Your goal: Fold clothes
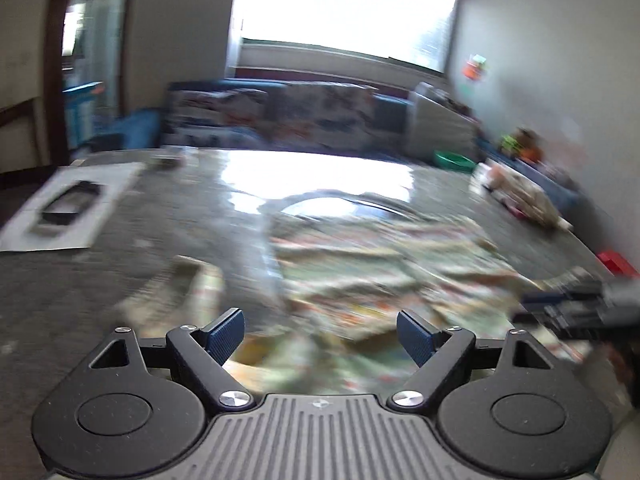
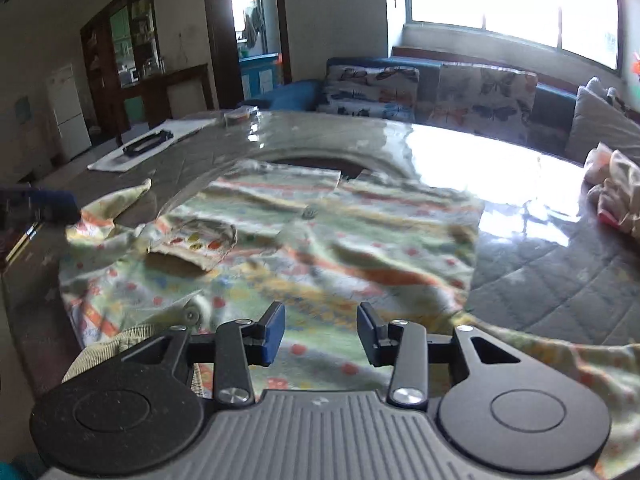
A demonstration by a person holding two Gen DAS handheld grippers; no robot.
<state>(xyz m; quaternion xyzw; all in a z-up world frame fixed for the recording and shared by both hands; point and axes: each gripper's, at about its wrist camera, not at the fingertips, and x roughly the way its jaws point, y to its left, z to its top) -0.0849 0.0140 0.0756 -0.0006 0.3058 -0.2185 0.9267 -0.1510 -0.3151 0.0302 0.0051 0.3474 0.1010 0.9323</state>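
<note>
Garment beneath both spread grippers.

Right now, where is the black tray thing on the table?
The black tray sits on a white sheet at the table's far left corner in the right wrist view, well beyond the patterned garment.

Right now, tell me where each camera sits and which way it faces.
Left wrist: sits behind the open left claw, low over the table, facing the window; blurred patterned garment ahead, right claw's fingers at the right edge.
Right wrist: sits behind the open right claw, above the garment's near edge, facing the sofa and window; a dark blue blurred object, likely the left claw, shows at the left edge.
Shared: garment, table, white sheet with black object, sofa cushions, window.
</note>
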